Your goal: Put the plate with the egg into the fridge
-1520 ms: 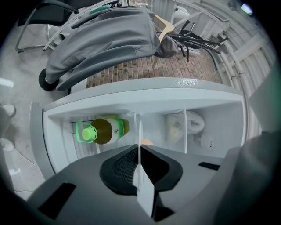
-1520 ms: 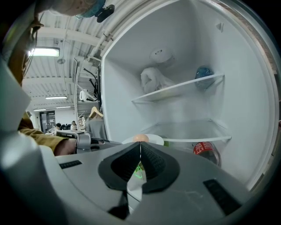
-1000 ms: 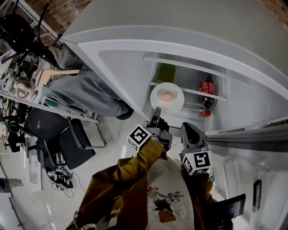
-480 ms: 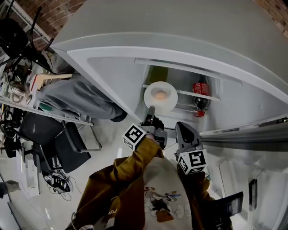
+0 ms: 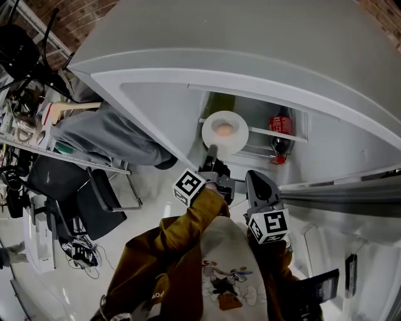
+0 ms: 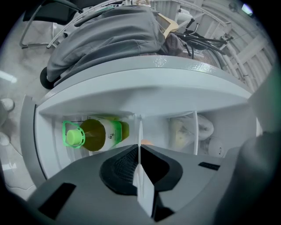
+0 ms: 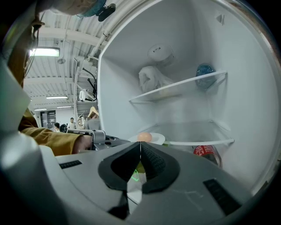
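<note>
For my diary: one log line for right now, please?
left tool: shut on plate | plate: egg on it, at open fridge | right tool: shut, empty

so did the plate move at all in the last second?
No, not noticeably. The plate keeps the same gap to the left of the cola bottle; the head camera shifted, not the plate.

Lab workshop: brick wall (image 5: 75, 12), cluttered bench (image 5: 28, 119).

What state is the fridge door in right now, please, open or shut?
Open: the fridge shows its inner walls, glass shelves and a red-labelled bottle.
</note>
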`<state>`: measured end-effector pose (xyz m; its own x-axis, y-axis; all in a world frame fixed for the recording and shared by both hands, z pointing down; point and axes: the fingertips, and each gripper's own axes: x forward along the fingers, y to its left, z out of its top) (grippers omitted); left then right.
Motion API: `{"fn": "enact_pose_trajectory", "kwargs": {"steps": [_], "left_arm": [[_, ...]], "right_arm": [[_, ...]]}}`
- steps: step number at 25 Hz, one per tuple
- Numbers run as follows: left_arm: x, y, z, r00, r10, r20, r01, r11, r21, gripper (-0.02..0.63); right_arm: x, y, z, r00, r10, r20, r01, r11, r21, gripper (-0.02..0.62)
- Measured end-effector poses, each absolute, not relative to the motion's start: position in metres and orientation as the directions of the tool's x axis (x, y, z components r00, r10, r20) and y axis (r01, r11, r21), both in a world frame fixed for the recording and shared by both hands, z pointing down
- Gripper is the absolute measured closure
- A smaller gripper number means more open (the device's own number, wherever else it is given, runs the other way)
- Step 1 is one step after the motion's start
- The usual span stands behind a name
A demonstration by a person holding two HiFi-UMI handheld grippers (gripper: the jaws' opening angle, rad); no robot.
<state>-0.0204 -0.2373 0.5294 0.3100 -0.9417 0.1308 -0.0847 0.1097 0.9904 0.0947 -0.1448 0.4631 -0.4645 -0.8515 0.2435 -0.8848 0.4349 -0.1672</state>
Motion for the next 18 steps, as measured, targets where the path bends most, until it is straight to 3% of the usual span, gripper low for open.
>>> {"fn": "enact_pose_trajectory", "kwargs": {"steps": [18], "left_arm": [[-0.019, -0.253, 0.529, 0.282, -0.95, 0.135, -0.071, 0.12, 0.99, 0.586]], "right_arm": [[0.096, -0.148, 0.46, -0.465, -0.852, 0.242, -0.885, 0.438, -0.161, 0.591]]}}
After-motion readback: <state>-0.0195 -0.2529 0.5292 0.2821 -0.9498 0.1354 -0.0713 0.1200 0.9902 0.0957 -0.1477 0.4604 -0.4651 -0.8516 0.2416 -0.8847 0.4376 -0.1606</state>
